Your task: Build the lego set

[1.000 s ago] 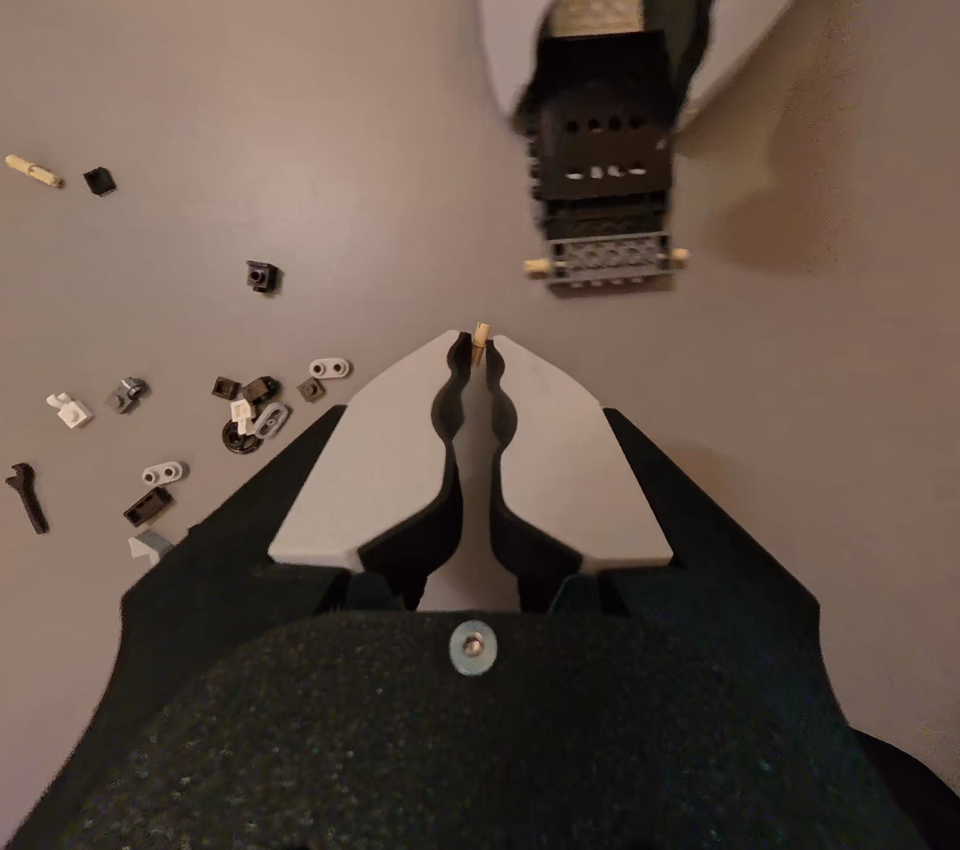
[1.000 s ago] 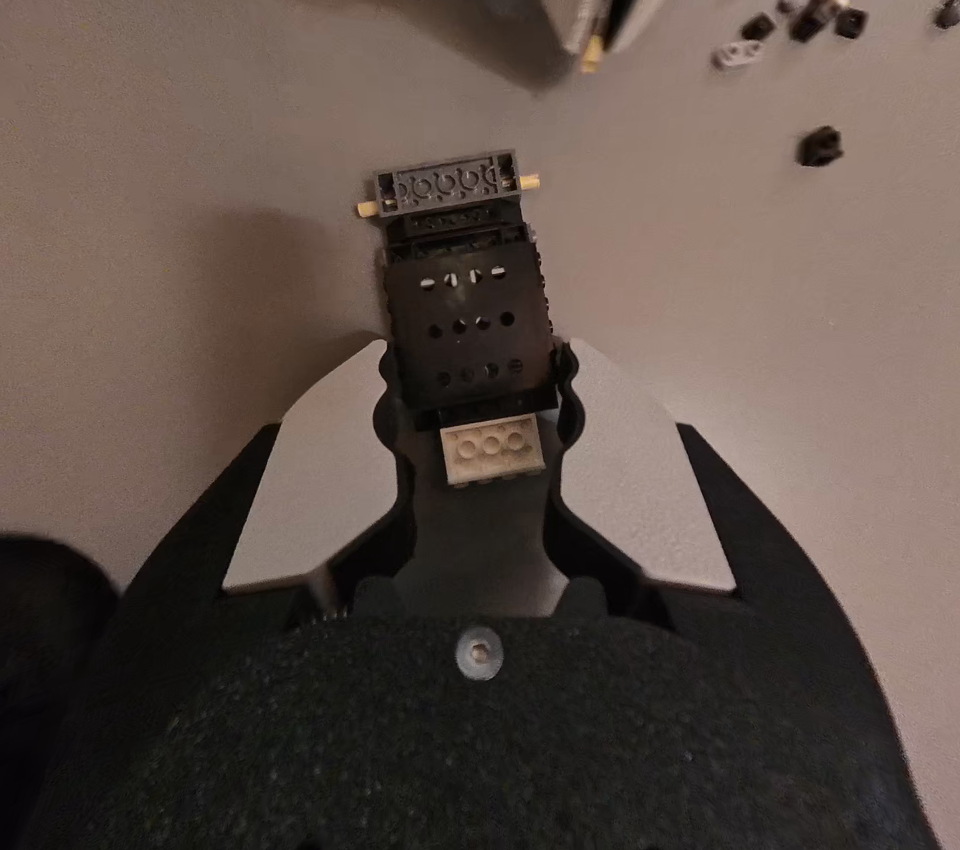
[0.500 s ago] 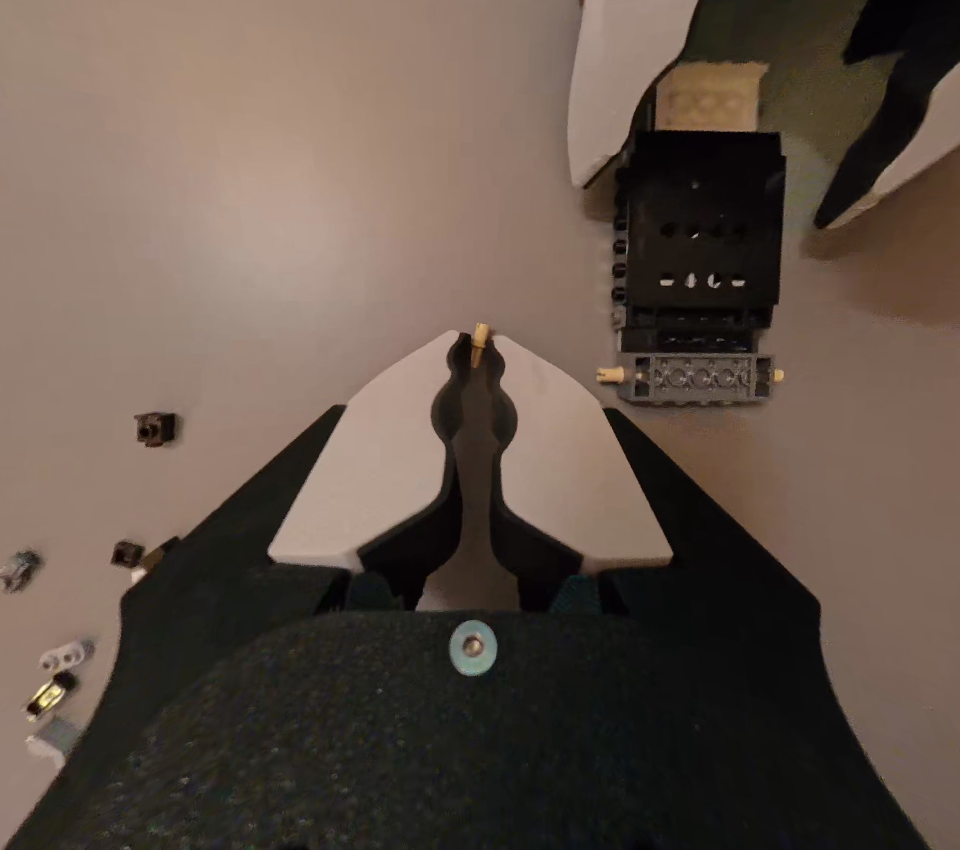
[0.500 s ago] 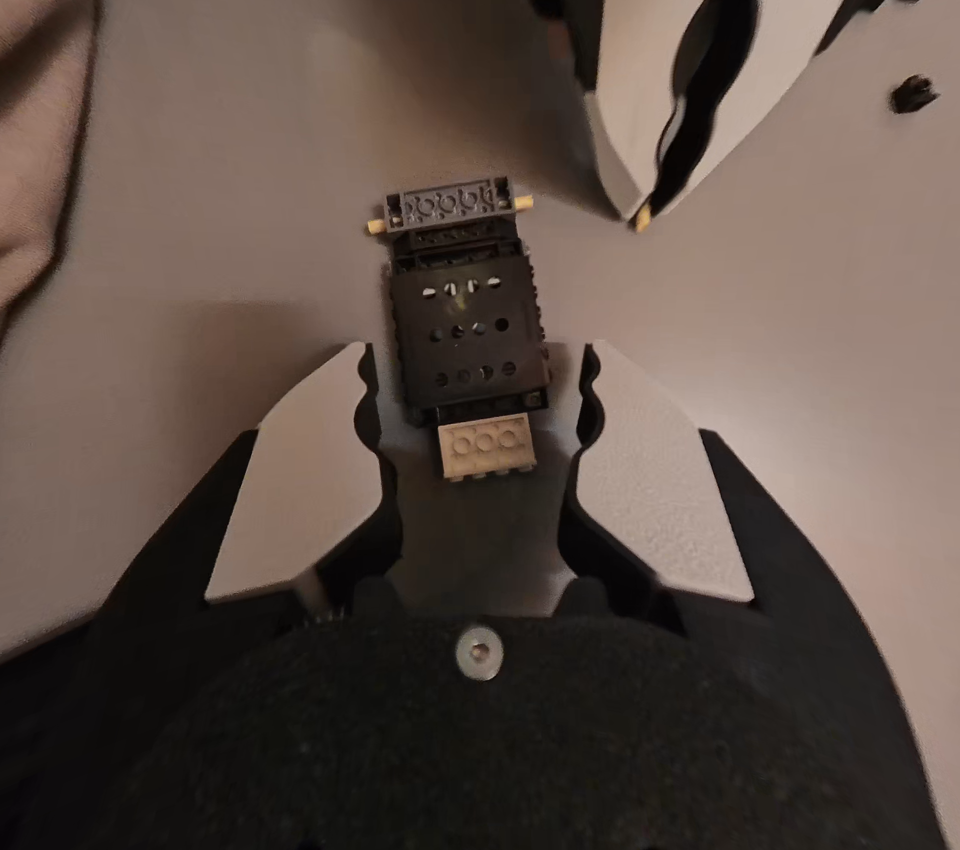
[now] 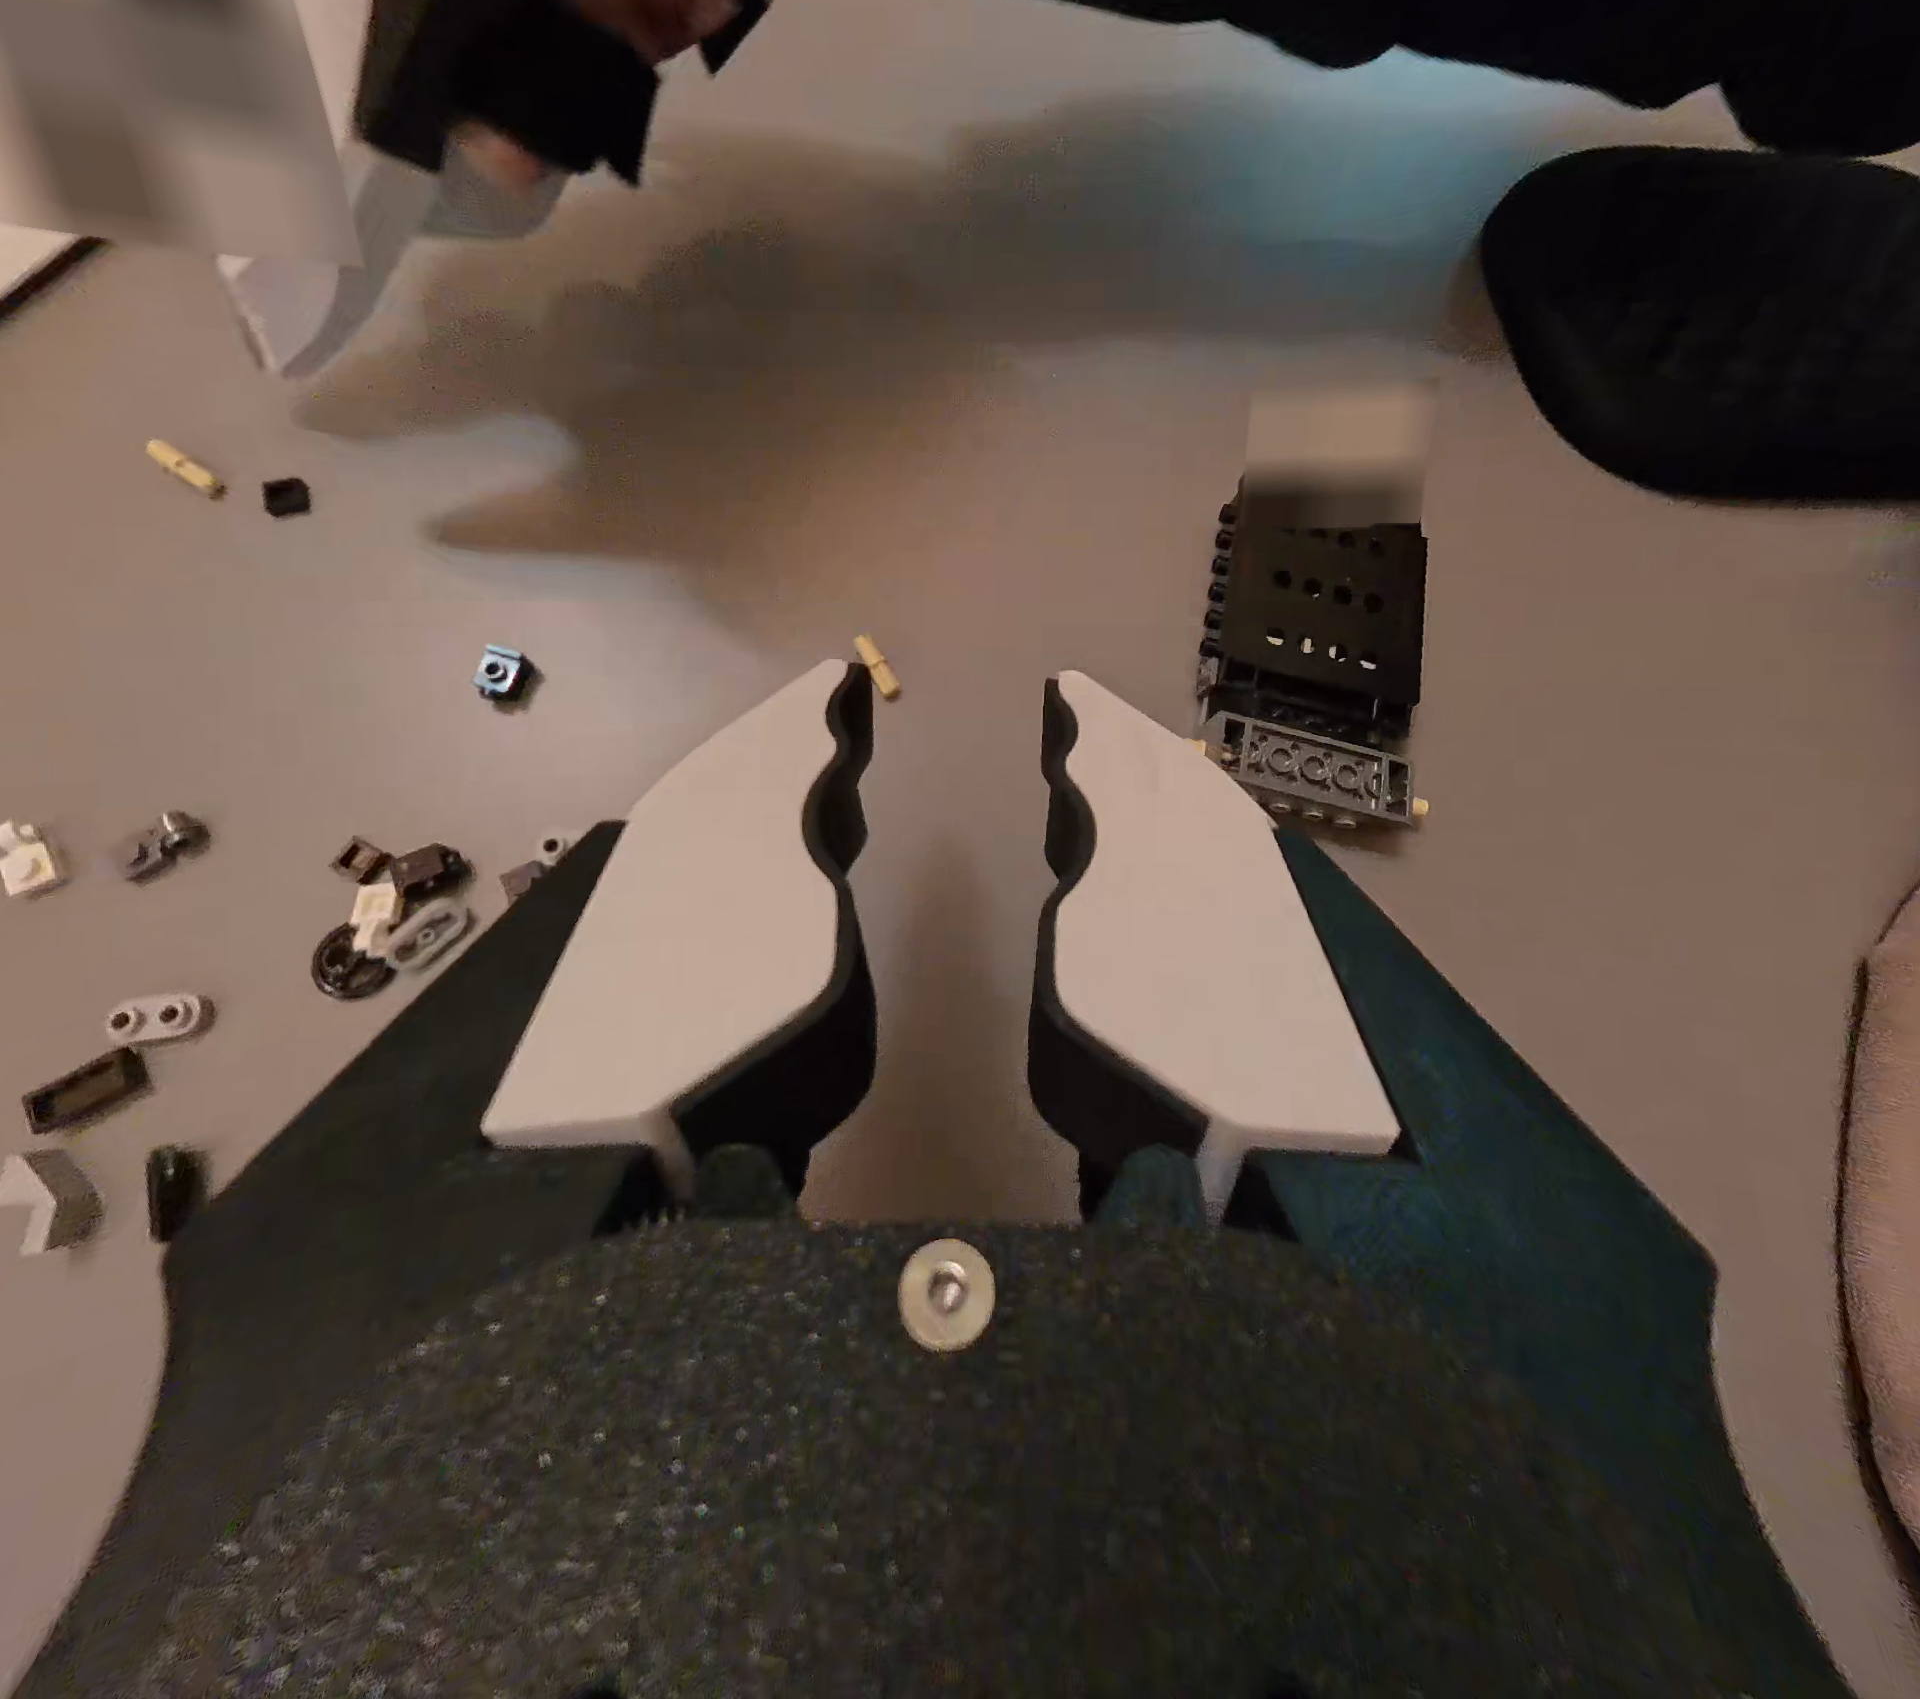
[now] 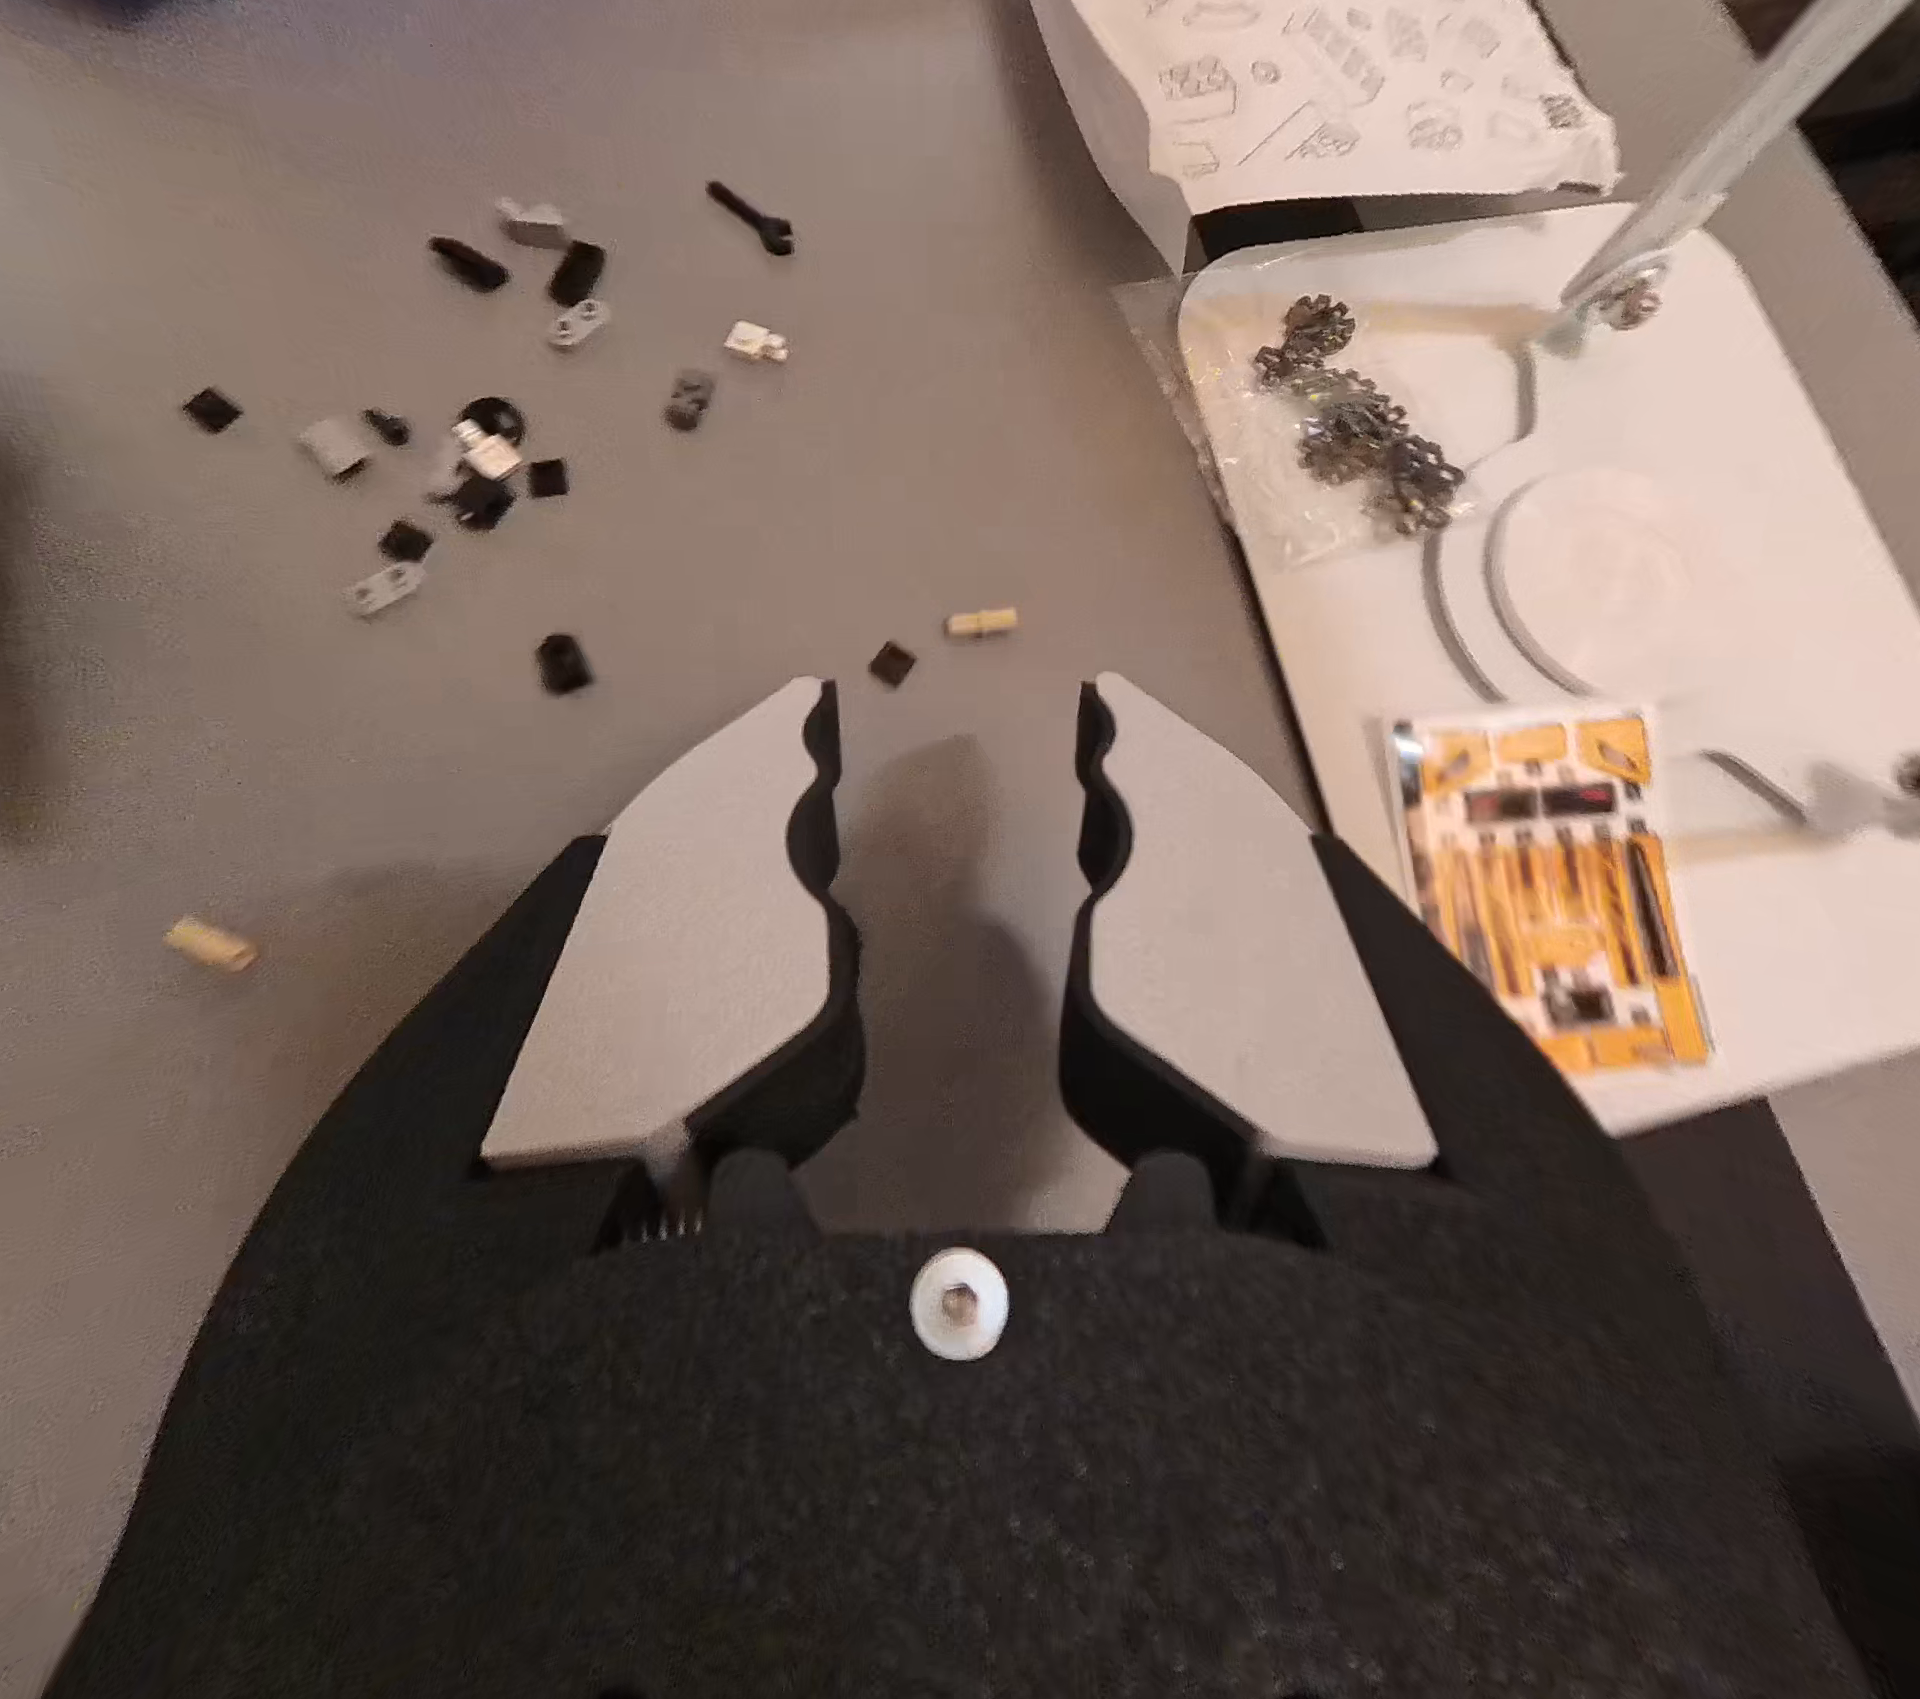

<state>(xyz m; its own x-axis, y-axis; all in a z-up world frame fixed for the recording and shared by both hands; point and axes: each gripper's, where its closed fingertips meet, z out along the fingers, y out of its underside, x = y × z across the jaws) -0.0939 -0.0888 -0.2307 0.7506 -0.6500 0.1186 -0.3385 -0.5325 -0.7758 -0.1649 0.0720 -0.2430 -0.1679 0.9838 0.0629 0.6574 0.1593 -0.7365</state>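
Left tongs spread wide over the grey counter, nothing between them. A tan pin lies on the counter just off the tip of their left finger. The black lego assembly sits flat to the right of those tongs, its grey studded brick at the near end, partly behind the right finger. Loose small pieces lie scattered to the left of the tongs; a second tan pin sits farther off.

Right tongs also open and empty. Just beyond their tips: a small black piece and a tan pin. To the right of them, a yellow sticker sheet on a white base, with a clear bag of black parts beyond it.
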